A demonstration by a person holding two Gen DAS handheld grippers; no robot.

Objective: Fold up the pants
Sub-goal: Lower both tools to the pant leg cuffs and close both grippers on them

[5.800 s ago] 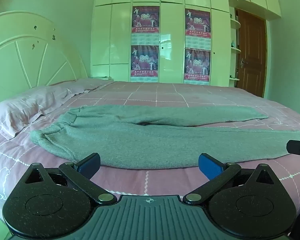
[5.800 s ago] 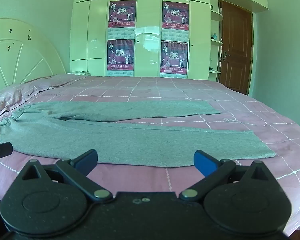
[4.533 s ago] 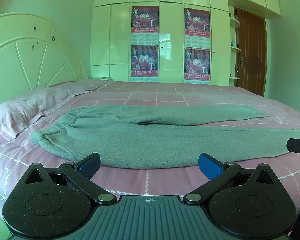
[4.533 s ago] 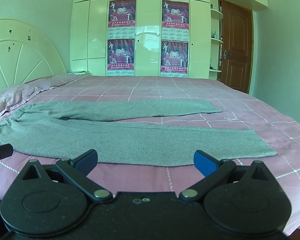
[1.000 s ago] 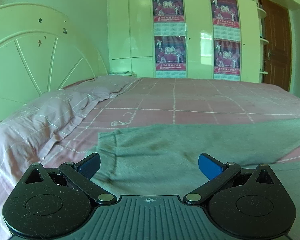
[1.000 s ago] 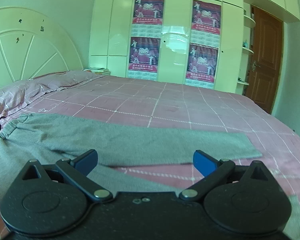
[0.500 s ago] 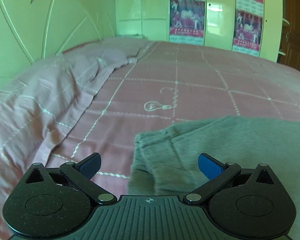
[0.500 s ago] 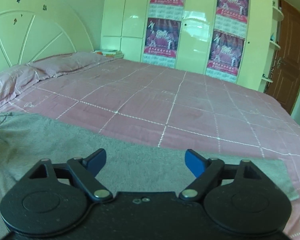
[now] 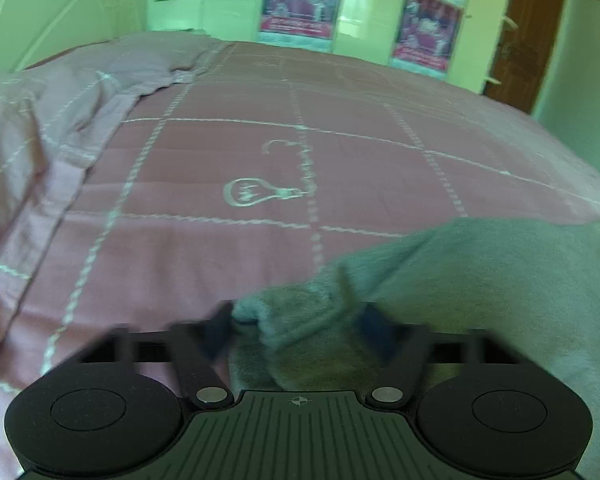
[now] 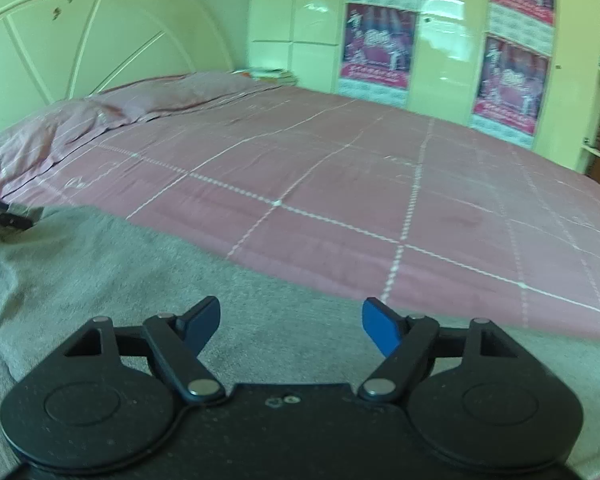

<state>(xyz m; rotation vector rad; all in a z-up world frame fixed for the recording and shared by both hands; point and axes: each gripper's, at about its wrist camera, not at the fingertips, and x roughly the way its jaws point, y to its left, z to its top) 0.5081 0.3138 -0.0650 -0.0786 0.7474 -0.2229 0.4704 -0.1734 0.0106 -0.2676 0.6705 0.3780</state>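
Note:
Grey sweatpants (image 9: 480,272) lie flat on the pink bed. In the left wrist view my left gripper (image 9: 296,332) sits at the waistband's far corner, its blurred jaws partly closed with a bunched fold of grey cloth between them. In the right wrist view the pants (image 10: 100,280) fill the lower left. My right gripper (image 10: 290,324) is open and hovers low over the far leg's edge, holding nothing. The left gripper's tip (image 10: 4,216) shows at the far left.
The pink checked bedspread (image 10: 340,200) stretches ahead. Pink pillows (image 9: 40,120) lie at the left by the pale headboard (image 10: 80,40). A wardrobe with posters (image 10: 508,80) stands behind the bed, with a brown door (image 9: 528,32) at the right.
Both grippers have moved forward and down over the pants. My left jaws have narrowed around the waistband corner. My right jaws have narrowed slightly over the far leg.

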